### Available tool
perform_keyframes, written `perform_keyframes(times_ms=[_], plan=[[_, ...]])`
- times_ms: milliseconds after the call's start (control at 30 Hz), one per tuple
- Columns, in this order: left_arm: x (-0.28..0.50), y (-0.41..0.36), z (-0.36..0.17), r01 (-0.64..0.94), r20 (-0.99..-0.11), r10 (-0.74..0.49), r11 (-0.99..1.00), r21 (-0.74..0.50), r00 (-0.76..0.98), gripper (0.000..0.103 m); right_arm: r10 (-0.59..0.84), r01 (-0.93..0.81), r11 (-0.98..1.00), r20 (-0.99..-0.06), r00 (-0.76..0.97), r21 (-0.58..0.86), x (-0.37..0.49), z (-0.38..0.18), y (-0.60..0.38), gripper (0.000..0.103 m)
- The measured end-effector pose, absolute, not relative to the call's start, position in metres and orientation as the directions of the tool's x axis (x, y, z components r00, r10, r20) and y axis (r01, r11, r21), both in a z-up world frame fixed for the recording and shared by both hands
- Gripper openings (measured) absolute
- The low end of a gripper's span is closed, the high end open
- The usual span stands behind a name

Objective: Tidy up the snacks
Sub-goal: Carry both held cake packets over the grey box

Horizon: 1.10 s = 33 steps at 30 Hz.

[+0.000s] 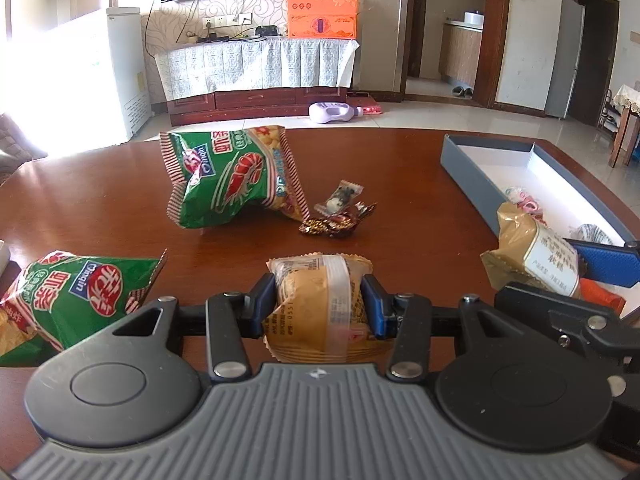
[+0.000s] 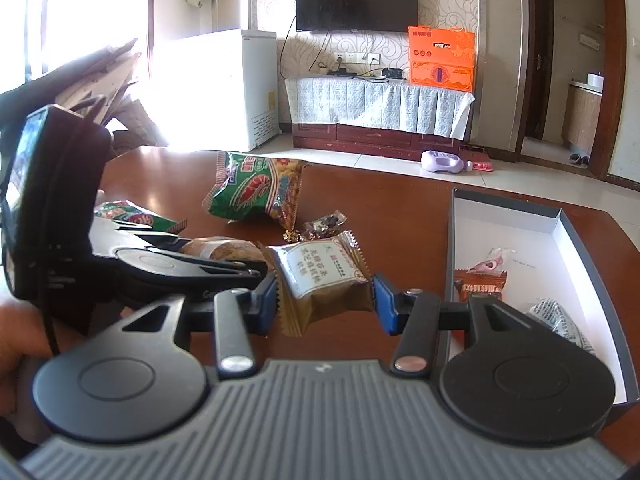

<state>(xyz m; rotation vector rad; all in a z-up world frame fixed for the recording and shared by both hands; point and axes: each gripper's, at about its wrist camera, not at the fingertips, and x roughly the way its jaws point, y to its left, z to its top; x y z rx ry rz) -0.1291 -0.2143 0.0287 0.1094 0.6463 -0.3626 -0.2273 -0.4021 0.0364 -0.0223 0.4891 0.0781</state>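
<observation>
Each hand-held gripper pinches one wrapped snack: the left hand-held gripper grips a pastry packet, the right hand-held gripper a brown packet, likely bound for the box at three o'clock on the desk.

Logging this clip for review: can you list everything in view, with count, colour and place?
Shrimp chip bags: 2, green; one mid-table, one near left.
Wrapped candies: a few, dark, mid-table.
Yellow pastry packet: 1, in left gripper.
Gold packet: 1, white label, in right gripper.
Box: 1, grey, white inside, table's right; holds an orange packet and two others.
Table: 1, red-brown.
Beyond: TV, orange carton, white freezer, bottle on floor.
Left gripper: shut.
Right gripper: shut.
</observation>
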Motion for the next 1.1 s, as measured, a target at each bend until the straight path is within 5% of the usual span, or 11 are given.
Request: perform_keyframes(times_ms=[1100], plan=[[-0.133,-0.285,0.05,0.435,-0.545,-0.384,0.9,-0.04,0.745,0.052,-0.016,0.025,1.0,-0.407,0.913,0.017,-0.254,0.049,-0.459,0.049]])
